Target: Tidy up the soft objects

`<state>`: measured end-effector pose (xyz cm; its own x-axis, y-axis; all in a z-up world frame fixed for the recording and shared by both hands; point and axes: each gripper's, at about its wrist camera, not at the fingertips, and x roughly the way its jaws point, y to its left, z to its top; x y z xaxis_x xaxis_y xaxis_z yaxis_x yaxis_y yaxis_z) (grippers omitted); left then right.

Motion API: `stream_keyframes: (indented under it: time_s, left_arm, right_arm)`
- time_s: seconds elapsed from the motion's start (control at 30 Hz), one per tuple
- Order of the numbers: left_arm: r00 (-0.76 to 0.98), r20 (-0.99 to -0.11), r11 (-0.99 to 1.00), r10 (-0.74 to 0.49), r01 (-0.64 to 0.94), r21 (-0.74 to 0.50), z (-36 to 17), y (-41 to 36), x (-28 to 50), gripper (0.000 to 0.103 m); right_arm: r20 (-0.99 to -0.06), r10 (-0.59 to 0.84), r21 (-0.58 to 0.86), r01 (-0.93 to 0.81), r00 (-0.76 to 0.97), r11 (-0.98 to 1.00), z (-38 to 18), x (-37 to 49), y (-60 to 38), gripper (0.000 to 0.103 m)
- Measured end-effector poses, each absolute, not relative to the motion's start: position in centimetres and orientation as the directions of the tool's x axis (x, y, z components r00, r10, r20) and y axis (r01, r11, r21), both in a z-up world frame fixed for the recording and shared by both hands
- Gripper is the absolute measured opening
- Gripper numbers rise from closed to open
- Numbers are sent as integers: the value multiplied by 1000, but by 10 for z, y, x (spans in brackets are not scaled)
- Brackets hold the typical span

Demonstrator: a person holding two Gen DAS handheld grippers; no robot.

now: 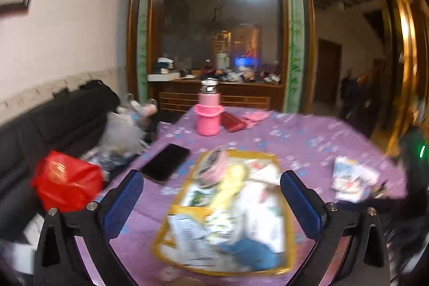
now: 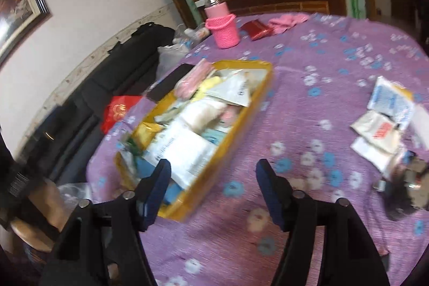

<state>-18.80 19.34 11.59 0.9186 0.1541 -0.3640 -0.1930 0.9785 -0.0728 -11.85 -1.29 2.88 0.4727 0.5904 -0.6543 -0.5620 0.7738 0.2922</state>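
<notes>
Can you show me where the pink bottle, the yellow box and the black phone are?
pink bottle (image 2: pixel 224 28): right wrist view, on its knitted pink sleeve.
yellow box (image 2: pixel 258 95): right wrist view, on its right wall.
black phone (image 1: pixel 166 162): left wrist view, on its dark screen.

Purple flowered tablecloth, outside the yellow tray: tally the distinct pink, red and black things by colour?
Pink: 2, crocheted bottle sleeve, crumpled cloth
Red: 1, flat glossy wallet
Black: 1, flat phone
Total: 4
</notes>
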Motion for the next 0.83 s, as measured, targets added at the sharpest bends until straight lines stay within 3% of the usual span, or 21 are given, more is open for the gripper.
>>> stream_keyframes:
  time_s: [0.33, 0.83]
  left_arm:
    - [865, -444, 967, 232, -253, 13, 110, 157, -171, 103]
    - [827, -492, 960, 272, -265, 86, 101, 118, -164, 103]
  right_arm:
    - [-686, 502, 137, -584, 526, 800, 13, -146, -30, 69]
    - [-664, 490, 99, -583, 565, 806, 13, -159, -63, 77]
